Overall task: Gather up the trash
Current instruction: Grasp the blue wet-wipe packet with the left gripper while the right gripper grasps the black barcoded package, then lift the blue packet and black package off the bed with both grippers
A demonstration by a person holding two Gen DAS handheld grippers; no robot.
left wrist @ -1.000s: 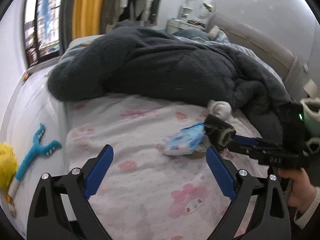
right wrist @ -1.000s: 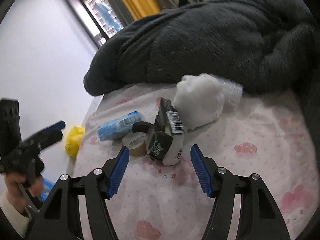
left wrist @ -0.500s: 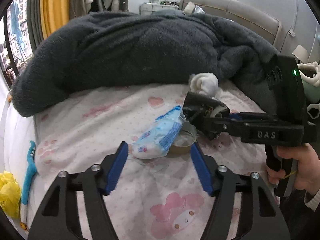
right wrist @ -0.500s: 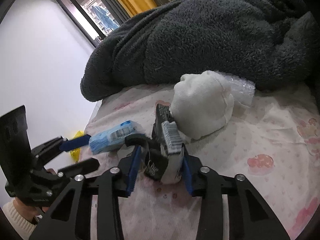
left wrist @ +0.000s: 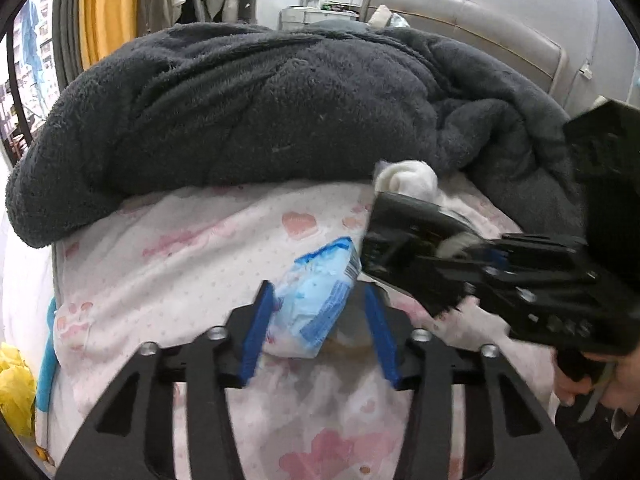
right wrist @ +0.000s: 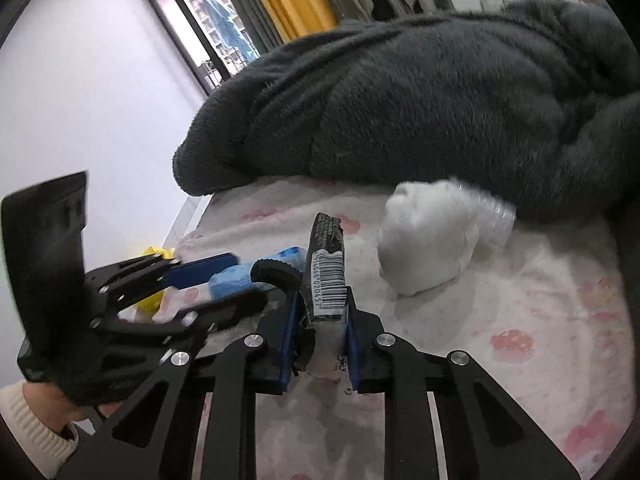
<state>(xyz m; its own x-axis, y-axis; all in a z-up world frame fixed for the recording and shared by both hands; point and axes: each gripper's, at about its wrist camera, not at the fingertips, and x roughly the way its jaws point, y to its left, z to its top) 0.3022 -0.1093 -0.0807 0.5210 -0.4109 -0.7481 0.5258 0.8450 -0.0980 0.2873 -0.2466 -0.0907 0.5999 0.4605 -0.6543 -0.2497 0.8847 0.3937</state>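
gripping now: both tongs have closed on trash lying on the pink-printed bedsheet (left wrist: 192, 240), by the look of it.
left gripper (left wrist: 320, 332): blue pads drawn in close around the blue tissue pack (left wrist: 316, 292); the far pad seems to leave a little slack, so i judge contact, not a firm pinch.
right gripper (right wrist: 318, 334): jaws nearly shut, clamping the black wrapper (right wrist: 326, 276) upright, barcode side facing the camera.
doing it well: squeeze the pack across its middle so the slick film does not slide out; lift both pieces straight up, keeping the two tools from knocking each other, as they sit just beside one another.
brown tape roll (left wrist: 348, 334): lies under and behind the pack, touching it; it may drag along on the lift.
white wad (right wrist: 428, 240): still on the sheet near the dark blanket (right wrist: 400, 112), not yet collected.
materials: pack is soft, crinkly plastic; wrapper is thin, creased foil with a torn lower edge; wad looks like crumpled cloth or paper with clear film behind; blanket is thick fleece.
yellow bag (left wrist: 16, 388): beside the bed, possibly the bin, though i cannot tell.
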